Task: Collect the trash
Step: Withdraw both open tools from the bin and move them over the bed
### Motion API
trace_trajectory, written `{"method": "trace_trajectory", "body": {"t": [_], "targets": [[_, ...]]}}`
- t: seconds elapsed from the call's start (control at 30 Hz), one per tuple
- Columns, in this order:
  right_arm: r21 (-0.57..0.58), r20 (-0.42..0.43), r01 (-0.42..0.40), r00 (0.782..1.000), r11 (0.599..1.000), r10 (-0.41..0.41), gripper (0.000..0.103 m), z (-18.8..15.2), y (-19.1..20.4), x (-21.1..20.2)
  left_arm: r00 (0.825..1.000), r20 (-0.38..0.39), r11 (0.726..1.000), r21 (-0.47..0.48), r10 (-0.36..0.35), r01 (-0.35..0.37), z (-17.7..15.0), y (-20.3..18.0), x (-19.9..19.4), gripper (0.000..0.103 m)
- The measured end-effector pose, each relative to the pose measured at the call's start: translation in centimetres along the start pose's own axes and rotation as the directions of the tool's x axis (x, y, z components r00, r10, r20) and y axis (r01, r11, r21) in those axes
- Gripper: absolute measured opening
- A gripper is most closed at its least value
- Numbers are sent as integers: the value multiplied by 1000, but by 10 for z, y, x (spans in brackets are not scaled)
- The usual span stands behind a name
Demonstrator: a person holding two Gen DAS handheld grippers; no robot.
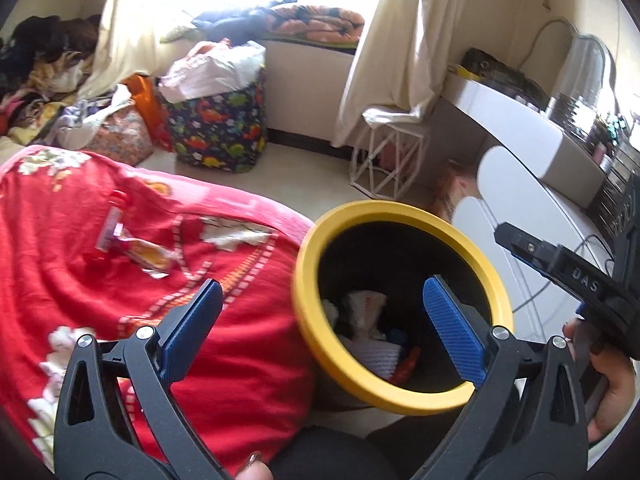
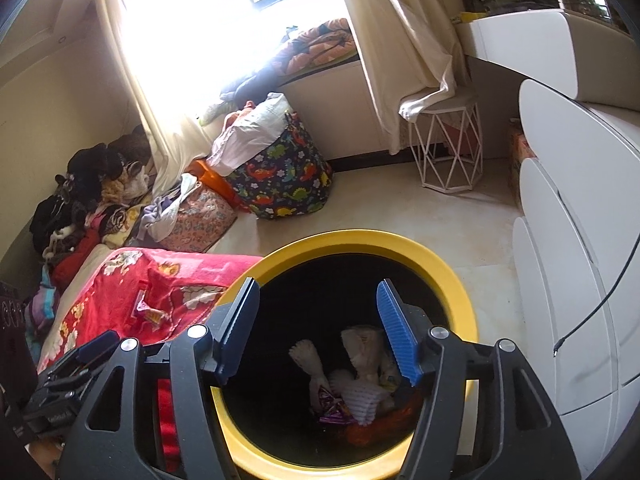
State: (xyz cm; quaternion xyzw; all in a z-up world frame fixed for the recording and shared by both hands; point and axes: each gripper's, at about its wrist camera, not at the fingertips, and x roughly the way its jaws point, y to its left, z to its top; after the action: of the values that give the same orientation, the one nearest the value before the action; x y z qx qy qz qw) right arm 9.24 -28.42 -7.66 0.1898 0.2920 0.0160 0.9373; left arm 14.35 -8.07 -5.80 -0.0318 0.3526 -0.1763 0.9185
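Leftmost, a red fleece blanket with white flower print [image 1: 132, 272] covers the bed; on it lies a loose orange-and-pink snack wrapper [image 1: 136, 250], well apart from both tools.

Next, the left gripper [image 1: 320, 330], black with blue ribbed pads [image 1: 454, 330], stands wide open and holds nothing; it hangs between the blanket's edge and the bin mouth.

Centre, a round black waste bin with a thick yellow rim [image 1: 310, 322] sits just beside the bed. Inside lie crumpled white tissues [image 2: 362, 354], a purple foil wrapper [image 2: 332, 406] and an orange scrap [image 2: 372, 428].

Right gripper [image 2: 320, 334], same make, hangs over the bin opening, jaws apart and empty.

Behind: dinosaur-print fabric basket [image 2: 286, 182], white wire-frame stool [image 2: 450, 148], white curved dresser [image 2: 580, 264].
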Motion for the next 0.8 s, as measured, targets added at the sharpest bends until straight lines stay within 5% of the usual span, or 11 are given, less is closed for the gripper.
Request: {"method": "trace_trajectory", "body": {"t": [0.43,0.8], "targets": [[-107,-27,-116,993,988,114,65,-1,52,4,994,64,995,-56,92,-88,5,46,-31,92],[-200,-151,-236,966,951,208,65,-13,112,40,980,67,972,-156,185,-173,4,112,-44,92]]}}
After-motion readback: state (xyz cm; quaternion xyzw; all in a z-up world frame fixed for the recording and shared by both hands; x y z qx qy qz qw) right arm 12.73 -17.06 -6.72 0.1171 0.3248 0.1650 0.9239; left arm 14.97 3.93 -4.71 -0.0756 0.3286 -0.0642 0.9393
